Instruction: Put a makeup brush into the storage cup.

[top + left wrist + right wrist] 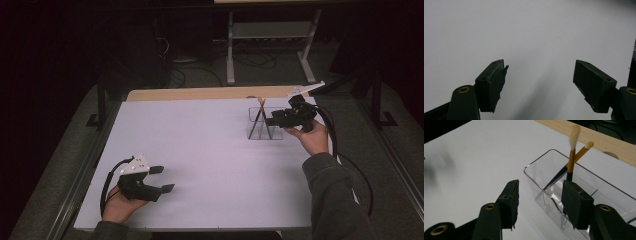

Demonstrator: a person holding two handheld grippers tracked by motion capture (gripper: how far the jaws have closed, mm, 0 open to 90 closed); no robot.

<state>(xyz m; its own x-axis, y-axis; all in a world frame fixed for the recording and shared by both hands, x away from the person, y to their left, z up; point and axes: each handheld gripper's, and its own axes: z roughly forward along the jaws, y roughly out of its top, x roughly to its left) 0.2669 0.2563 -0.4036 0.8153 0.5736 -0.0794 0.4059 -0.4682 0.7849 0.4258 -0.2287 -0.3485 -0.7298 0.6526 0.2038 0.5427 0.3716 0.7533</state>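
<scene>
Brushes [571, 162] crossed in clear bin [536, 167]; wooden strip [609, 142] behind.

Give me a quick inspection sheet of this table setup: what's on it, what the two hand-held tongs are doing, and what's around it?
Surface: white table top with a wooden strip along its far edge.
Job's things: clear plastic bin at the far right; two brushes stand crossed inside it, tips up.
Clutter: nothing seen.
Grippers: left tongs wide open over bare table, holding nothing. Right tongs open at the bin; one jaw is inside the bin, one outside, and neither pad presses on a brush.
Cables: a black cable trails from the left tongs, another from the right.
Surroundings: dark room, grey floor, a metal table frame behind.
</scene>
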